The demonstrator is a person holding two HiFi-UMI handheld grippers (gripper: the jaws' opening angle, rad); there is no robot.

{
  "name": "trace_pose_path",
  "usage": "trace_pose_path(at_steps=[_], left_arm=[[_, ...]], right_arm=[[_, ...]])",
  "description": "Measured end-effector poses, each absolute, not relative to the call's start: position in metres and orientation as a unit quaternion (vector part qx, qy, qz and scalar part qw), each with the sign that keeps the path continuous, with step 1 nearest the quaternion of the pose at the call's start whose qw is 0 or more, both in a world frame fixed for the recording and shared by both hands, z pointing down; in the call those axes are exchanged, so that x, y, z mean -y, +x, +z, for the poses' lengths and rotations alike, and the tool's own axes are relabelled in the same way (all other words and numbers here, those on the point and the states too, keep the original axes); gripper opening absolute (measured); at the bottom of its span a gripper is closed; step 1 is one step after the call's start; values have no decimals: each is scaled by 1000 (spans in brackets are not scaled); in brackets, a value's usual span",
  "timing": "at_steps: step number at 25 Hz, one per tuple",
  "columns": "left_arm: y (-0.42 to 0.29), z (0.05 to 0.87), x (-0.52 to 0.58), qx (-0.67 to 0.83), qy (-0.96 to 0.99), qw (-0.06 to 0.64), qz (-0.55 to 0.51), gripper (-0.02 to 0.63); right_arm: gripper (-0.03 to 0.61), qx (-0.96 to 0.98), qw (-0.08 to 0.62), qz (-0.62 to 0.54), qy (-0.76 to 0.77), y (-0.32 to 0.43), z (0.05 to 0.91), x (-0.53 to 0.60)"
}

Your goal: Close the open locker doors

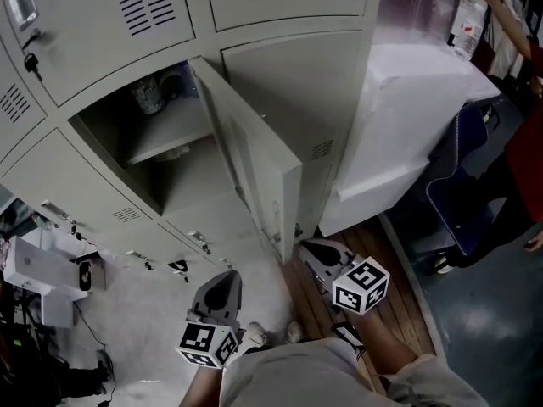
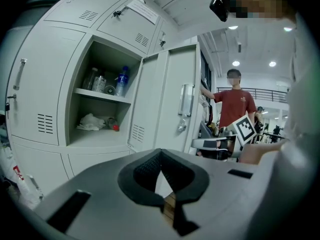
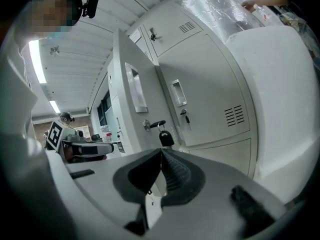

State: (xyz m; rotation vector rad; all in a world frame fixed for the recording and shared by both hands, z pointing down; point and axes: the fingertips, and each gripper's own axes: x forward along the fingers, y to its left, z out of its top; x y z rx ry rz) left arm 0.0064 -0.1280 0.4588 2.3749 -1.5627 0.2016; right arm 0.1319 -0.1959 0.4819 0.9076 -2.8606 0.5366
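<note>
Left gripper: jaws closed tip to tip, nothing between them. Right gripper: jaws likewise together and empty. Both are held low before the lockers. One open locker door stands swung wide; the right gripper is near its free edge, apart from it. A key with a black fob hangs in its lock. The open compartment holds bottles on a shelf and a white cloth below. Neighbouring doors are shut.
</note>
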Motion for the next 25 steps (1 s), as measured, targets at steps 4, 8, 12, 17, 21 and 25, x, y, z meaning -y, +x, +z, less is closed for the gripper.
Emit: trace_pose_path(at_steps=[4, 8, 12, 17, 21, 25], left_arm=[[4, 459, 127, 554, 817, 144, 71, 15], [4, 461, 123, 564, 809, 146, 72, 15], [3, 461, 116, 574, 803, 146, 72, 15], [-5, 465, 107, 587, 793, 151, 70, 15], [-16, 465, 103, 593, 788, 151, 68, 15], [-31, 466, 100, 595, 787, 150, 64, 15]], right_arm=[[28, 942, 47, 176, 283, 127, 484, 198], [28, 946, 49, 175, 270, 123, 486, 197], [28, 949, 50, 176, 257, 120, 486, 195], [28, 952, 52, 175, 246, 112, 488, 192], [28, 954, 54, 175, 237, 101, 487, 185], [28, 956, 56, 171, 233, 85, 486, 181]])
